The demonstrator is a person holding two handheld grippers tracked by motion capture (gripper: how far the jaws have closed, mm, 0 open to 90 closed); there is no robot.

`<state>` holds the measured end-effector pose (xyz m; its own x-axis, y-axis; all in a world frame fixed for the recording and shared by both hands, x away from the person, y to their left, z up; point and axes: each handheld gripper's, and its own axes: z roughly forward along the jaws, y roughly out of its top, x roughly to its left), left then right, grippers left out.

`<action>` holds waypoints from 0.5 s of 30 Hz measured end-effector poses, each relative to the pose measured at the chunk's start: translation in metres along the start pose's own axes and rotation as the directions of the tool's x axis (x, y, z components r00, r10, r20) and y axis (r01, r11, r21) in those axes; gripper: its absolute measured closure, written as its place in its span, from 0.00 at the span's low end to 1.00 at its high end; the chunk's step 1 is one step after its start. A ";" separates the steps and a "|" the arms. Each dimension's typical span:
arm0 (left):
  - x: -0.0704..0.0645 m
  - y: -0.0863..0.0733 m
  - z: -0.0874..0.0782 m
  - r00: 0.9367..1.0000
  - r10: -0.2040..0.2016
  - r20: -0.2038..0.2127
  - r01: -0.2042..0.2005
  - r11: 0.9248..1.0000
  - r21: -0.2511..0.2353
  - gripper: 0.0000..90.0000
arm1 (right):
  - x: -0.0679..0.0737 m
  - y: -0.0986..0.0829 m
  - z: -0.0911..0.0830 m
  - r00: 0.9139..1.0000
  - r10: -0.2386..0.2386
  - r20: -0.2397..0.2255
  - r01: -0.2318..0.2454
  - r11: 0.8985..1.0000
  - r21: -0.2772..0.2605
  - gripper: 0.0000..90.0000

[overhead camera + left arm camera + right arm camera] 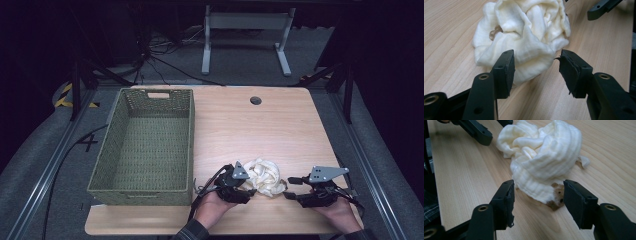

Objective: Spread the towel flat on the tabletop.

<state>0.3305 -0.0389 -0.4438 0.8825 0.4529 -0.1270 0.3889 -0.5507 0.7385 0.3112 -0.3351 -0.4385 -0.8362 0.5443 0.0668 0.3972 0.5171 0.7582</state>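
The cream cloth [264, 177] lies bunched on the table [260, 125] between the 2 claws. The left claw [535, 72] is spread, its tips at the cloth's near edge. The right claw [538, 196] is spread too, flanking a brown patch [556, 195] on the cloth. No writing is readable.

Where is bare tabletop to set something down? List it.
Free: the wood between the green woven basket, the cable hole and the table's right edge. Crowded: the near edge, where both claws flank the crumpled cream cloth.
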 end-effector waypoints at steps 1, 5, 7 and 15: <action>0.000 0.000 0.001 1.000 0.001 -0.003 -0.001 1.000 0.004 0.52 | 0.001 0.001 0.002 1.000 -0.003 0.001 0.003 1.000 0.010 0.50; 0.002 0.000 0.007 1.000 -0.017 -0.009 0.018 1.000 0.013 0.56 | 0.008 0.006 0.012 1.000 -0.021 0.000 0.021 0.999 0.033 0.53; 0.003 0.000 0.008 1.000 -0.015 -0.012 0.016 1.000 0.020 0.58 | 0.009 0.007 0.015 1.000 -0.019 -0.002 0.019 0.999 0.036 0.54; 0.007 0.000 0.012 0.999 -0.020 -0.030 0.022 0.999 0.041 0.69 | 0.007 0.008 0.029 1.000 -0.006 0.013 0.005 0.998 0.070 0.58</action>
<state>0.3399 -0.0443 -0.4525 0.8661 0.4848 -0.1221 0.4184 -0.5691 0.7079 0.3195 -0.3079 -0.4514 -0.8334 0.5500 0.0539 0.4184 0.5644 0.7116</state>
